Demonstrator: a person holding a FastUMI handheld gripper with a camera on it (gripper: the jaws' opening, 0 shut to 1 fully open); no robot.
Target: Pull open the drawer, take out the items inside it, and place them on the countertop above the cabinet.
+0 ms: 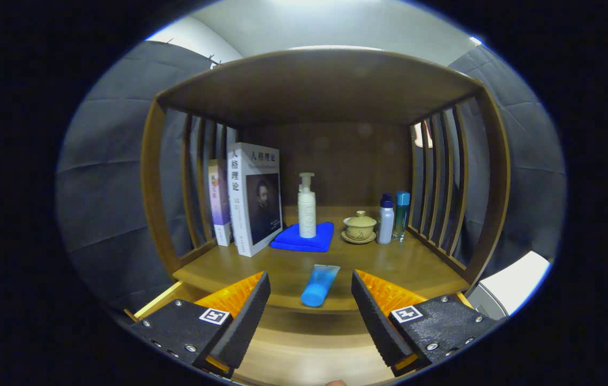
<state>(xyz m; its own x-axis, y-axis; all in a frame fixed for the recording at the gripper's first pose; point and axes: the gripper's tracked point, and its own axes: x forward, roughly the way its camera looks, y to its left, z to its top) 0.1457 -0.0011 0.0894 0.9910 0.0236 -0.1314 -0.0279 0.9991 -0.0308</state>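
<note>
One blue tube [320, 286] on the countertop [389, 265], just beyond the gripper's [310, 300] empty, wide-open jaws.

The scene is lit from overhead, where a bright white band is seen above the cabinet's top board [320, 80], while the recess beneath that board is left dim and its back panel is cast in shadow. Straight lines are bowed by strong fisheye distortion, most of all at the side slats [437, 177], and a thin blue fringe is seen along the rim. The blue tube [318, 286] on the countertop [389, 262] is rendered sharply, with soft sheen on the wood and mild blur toward the gripper [310, 300], whose fingers are spread apart.
</note>
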